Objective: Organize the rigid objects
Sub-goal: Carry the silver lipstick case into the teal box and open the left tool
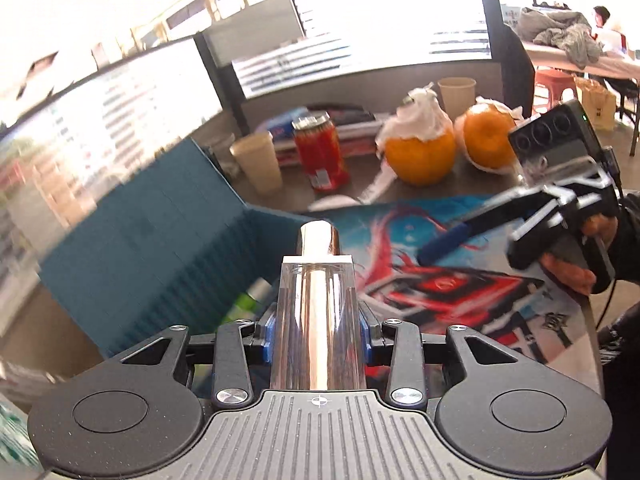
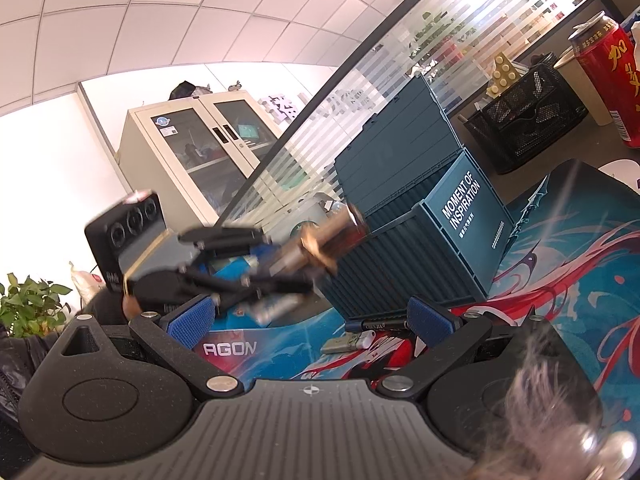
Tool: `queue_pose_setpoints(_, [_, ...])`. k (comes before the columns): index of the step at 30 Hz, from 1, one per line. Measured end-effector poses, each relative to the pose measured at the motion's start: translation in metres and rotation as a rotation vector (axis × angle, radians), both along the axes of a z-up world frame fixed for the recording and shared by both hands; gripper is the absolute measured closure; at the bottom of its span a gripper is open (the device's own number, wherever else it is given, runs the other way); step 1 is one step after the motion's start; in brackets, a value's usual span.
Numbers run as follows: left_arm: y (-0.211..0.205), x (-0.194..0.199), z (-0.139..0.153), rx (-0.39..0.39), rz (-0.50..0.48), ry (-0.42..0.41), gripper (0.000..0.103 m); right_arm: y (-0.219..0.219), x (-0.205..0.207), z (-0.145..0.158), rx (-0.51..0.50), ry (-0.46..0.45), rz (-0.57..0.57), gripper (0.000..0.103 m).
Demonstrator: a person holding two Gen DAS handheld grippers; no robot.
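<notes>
Left tongs (image 1: 318, 344): clamped on a clear bottle with a gold cap (image 1: 319, 312), gripped at its body so the cap points forward.
Bottle position: in the air above the open teal crate (image 1: 152, 264), probably its storage place.
Right tongs (image 2: 312, 320): apart and holding nothing, low over the printed mat (image 2: 560, 272) on the table.
Waiting objects: a black pen (image 2: 376, 325) and a small white stick (image 2: 348, 342) lie on the mat beside the crate, likely next.

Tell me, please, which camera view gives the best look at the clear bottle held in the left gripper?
The left wrist view: the clear bottle fills the centre, sharp, clamped between the left gripper's blue pads, its shiny cap pointing away. The right wrist view shows that bottle only small and motion-blurred, in front of the teal crate.
</notes>
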State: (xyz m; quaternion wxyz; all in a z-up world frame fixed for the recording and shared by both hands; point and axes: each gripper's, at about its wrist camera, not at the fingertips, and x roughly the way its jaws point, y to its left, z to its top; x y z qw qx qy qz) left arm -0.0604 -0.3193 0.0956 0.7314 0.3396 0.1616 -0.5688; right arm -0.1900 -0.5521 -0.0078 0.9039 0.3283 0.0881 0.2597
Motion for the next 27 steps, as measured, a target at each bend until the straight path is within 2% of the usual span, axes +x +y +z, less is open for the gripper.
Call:
queue_pose_setpoints(7, [-0.01,0.032,0.031,0.006,-0.008,-0.084,0.068,0.0,0.001,-0.001,0.004,-0.001,0.003,0.0])
queue_pose_setpoints(12, [-0.019,0.058,0.035,0.033,-0.036,-0.098,0.068,0.0,0.0,-0.002,0.008,-0.003,0.007,0.0])
queue_pose_setpoints(19, [-0.035,0.098,0.023,0.067,-0.037,-0.083,0.068,-0.002,0.0,-0.003,0.019,-0.003,0.014,0.0])
queue_pose_setpoints(27, [-0.046,0.113,-0.008,0.147,-0.114,-0.008,0.068,-0.007,0.0,-0.005,0.047,-0.001,0.014,0.0])
